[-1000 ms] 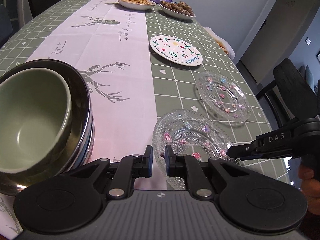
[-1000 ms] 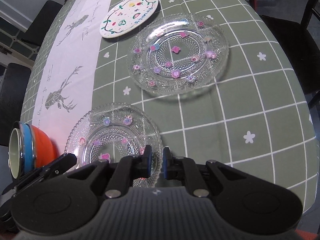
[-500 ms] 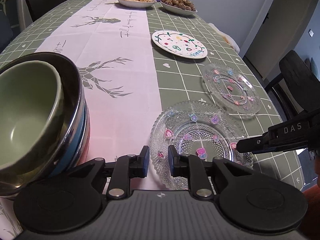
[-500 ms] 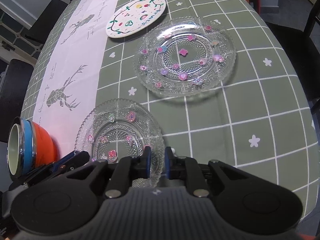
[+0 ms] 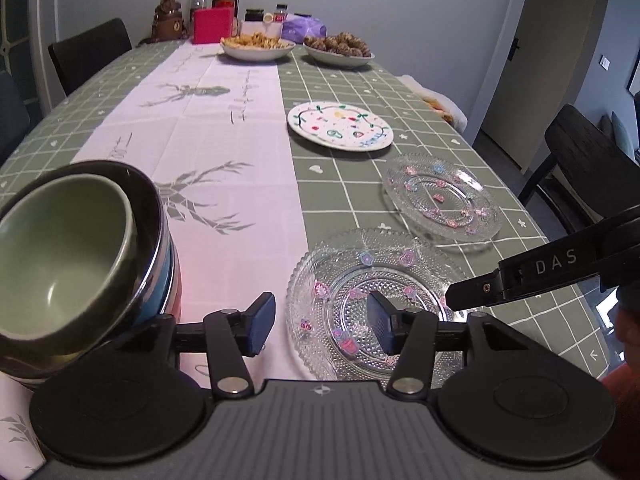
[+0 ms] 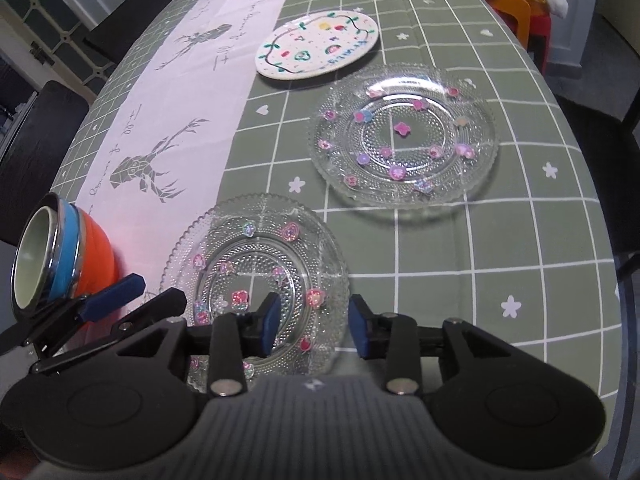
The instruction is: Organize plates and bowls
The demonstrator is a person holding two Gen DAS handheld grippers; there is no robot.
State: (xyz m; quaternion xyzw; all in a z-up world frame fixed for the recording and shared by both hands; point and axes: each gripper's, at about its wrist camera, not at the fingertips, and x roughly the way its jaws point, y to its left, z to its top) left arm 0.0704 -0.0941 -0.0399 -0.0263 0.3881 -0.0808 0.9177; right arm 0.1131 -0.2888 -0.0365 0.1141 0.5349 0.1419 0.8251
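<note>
"DAS" in pale letters along the right gripper's (image 6: 314, 326) finger, seen from the left wrist; handwritten script on the pink table runner (image 5: 208, 152), unreadable; blue lettering on the painted white plate (image 5: 340, 125), not legible. Near glass plate (image 5: 372, 304) flat on the green checked tablecloth (image 5: 420, 92), round, rim up, just beside the runner; far glass plate (image 5: 442, 198) flat, near it; stacked bowls (image 5: 76, 256) mouth tilted, on the runner. Left gripper (image 5: 320, 322) jaws opening, nothing clamped; right gripper jaws opening above the near plate's edge, pads clear.
</note>
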